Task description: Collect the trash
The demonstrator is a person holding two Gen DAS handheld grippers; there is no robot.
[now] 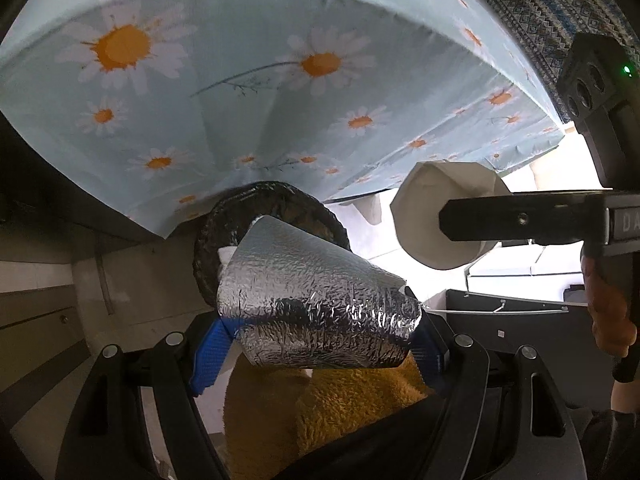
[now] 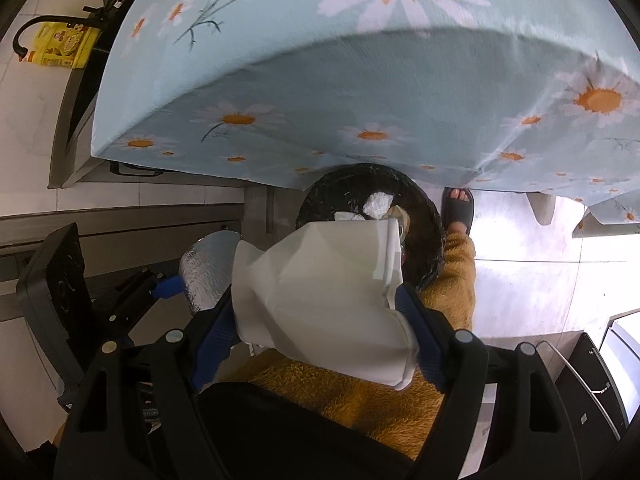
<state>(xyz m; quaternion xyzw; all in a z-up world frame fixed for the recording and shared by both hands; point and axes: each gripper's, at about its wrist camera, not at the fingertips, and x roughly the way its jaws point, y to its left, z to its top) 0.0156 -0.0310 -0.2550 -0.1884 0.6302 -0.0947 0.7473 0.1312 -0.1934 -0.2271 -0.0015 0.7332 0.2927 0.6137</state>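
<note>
My left gripper (image 1: 320,340) is shut on a crumpled silver foil bag (image 1: 308,300) and holds it above a black bin (image 1: 208,240) on the floor. My right gripper (image 2: 320,332) is shut on a crushed white paper cup (image 2: 320,288), held over the same black bin (image 2: 424,216), which holds bits of foil and paper. The right gripper (image 1: 448,216) and its cup (image 1: 424,216) also show in the left wrist view. The left gripper's blue finger (image 2: 168,286) and the foil bag (image 2: 204,272) show at the left of the right wrist view.
A table with a light blue daisy cloth (image 1: 240,100) overhangs the bin (image 2: 360,100). A foot in a dark slipper (image 2: 458,208) stands right of the bin. The person's yellow fleece leg (image 2: 360,400) is below the grippers. A yellow container (image 2: 60,48) sits far left.
</note>
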